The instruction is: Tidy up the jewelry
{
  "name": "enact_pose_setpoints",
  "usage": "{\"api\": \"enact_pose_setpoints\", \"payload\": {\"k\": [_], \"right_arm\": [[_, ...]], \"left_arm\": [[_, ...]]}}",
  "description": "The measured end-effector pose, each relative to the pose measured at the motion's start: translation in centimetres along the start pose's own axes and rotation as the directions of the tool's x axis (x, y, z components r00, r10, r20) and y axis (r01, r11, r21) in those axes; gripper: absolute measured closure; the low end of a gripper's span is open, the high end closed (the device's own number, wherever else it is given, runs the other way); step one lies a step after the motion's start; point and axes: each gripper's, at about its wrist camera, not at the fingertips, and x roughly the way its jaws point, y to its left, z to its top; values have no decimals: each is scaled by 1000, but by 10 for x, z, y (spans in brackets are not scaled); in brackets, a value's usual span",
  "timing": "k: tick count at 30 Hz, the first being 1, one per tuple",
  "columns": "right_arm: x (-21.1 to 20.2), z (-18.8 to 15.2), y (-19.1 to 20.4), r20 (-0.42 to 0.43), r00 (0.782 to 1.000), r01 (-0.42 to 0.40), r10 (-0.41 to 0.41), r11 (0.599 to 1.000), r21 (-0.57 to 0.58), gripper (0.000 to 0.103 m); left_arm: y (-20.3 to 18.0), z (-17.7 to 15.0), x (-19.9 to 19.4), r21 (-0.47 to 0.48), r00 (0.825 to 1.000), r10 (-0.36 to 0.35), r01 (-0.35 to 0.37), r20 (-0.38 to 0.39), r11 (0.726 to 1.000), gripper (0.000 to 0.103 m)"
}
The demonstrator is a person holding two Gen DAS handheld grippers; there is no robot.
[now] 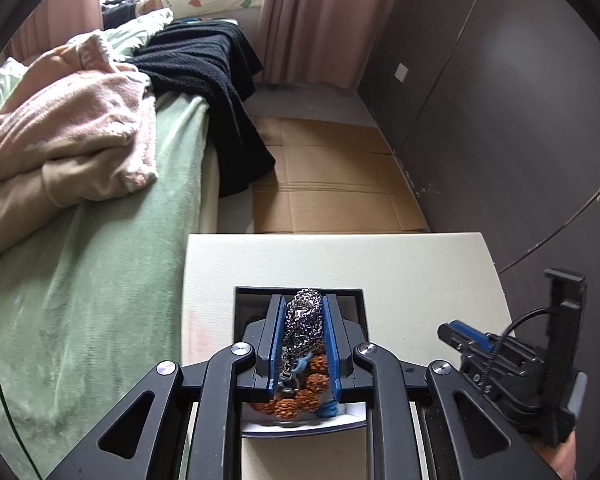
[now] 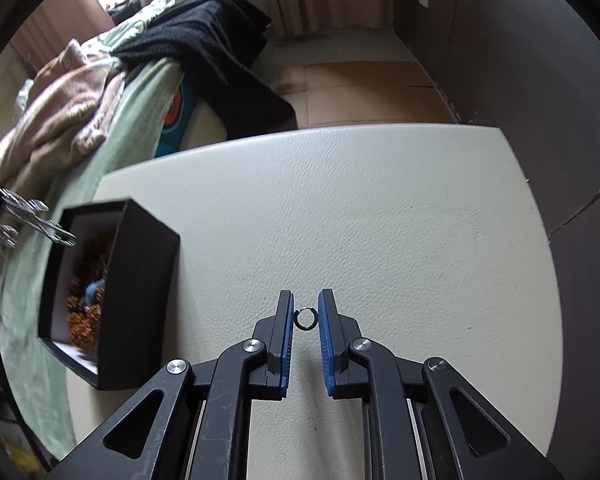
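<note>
silver chain (image 1: pixel 303 322) hung bunched between the blue pads of the left gripper (image 1: pixel 302 340), whose fingers were drawn narrow and pinched on it, directly above the open black box (image 1: pixel 300 291) at the left side of the pale worktop (image 1: pixel 412 264). the chain's long axis ran along the fingers, dangling toward the box, where brown beads (image 1: pixel 300 398) with a blue cord already lay. the drop, as i judged it, turned on that one line: chain straight over the opening, so parting the fingers should let it fall in, though a loop could catch the rim. the left gripper pointed forward and down over the box. a small dark ring (image 2: pixel 306 318) lay flat on the worktop between the tips of the right gripper (image 2: pixel 305 312), its fingers (image 2: pixel 288 332) set a moderate gap apart, one on each side and neither visibly touching it. that gripper sat low, angled down at the worktop, well to the right of the box and much the nearer to the ring.
</note>
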Motion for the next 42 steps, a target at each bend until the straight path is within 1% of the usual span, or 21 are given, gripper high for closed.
{"api": "enact_pose_setpoints", "payload": {"k": [5, 9, 13, 15, 16, 18, 21, 24, 27, 32, 33, 34, 35, 36, 37, 40, 42], "right_arm": [[-21, 3, -12, 49, 999, -21, 19, 999, 35, 89], [-27, 3, -11, 62, 998, -32, 29, 999, 42, 89], [-31, 1, -8, 73, 997, -40, 38, 999, 35, 89], [-35, 1, -10, 79, 996, -48, 45, 998, 37, 89], [-36, 1, -10, 82, 995, -51, 48, 998, 39, 89], [-40, 1, -12, 91, 994, -59, 55, 997, 45, 89], [-45, 1, -13, 104, 992, -75, 69, 996, 51, 89], [-50, 0, -11, 118, 988, -105, 99, 993, 49, 89], [-53, 0, -4, 132, 982, -142, 136, 989, 42, 89], [-58, 0, 15, 158, 963, -226, 220, 974, 18, 89], [-58, 0, 19, 161, 958, -241, 236, 970, 15, 89], [-58, 0, 24, 163, 953, -259, 254, 966, 12, 89], [-57, 0, 27, 165, 949, -274, 268, 962, 11, 89], [-57, -1, 32, 167, 945, -287, 282, 958, 7, 89], [-56, -1, 37, 169, 940, -300, 296, 954, 1, 89], [-53, -6, 54, 162, 929, -332, 332, 943, -27, 89], [-52, -8, 62, 163, 923, -348, 349, 937, -35, 89]], "left_arm": [[-13, 0, 10, 4, 999, -36, 36, -13, 999, 84], [-20, 1, 18, 7, 1000, -23, 23, -18, 1000, 83], [-17, -2, 32, -35, 999, -20, 19, -50, 999, 83], [-15, -3, 40, -52, 996, -20, 16, -84, 999, 82], [-13, -4, 46, -66, 993, -30, 23, -112, 998, 82], [-9, -6, 50, -103, 990, -64, 51, -128, 993, 82], [-5, -9, 43, -108, 992, -76, 64, -103, 992, 82], [3, -16, 28, -111, 997, -48, 40, -68, 993, 82], [17, -29, 16, -151, 998, -38, 30, -46, 988, 81], [36, -60, -10, -204, 998, -31, 41, 53, 978, 80], [38, -61, -12, -206, 997, -34, 47, 64, 977, 76], [41, -65, -16, -207, 995, -41, 58, 88, 977, 64], [42, -66, -19, -206, 993, -44, 66, 106, 976, 56], [43, -66, -22, -203, 991, -51, 76, 126, 976, 41], [45, -66, -24, -197, 988, -57, 84, 141, 977, 32], [54, -63, -29, -192, 981, -63, 99, 185, 976, 27], [63, -62, -28, -214, 979, -68, 109, 191, 971, 27]]}}
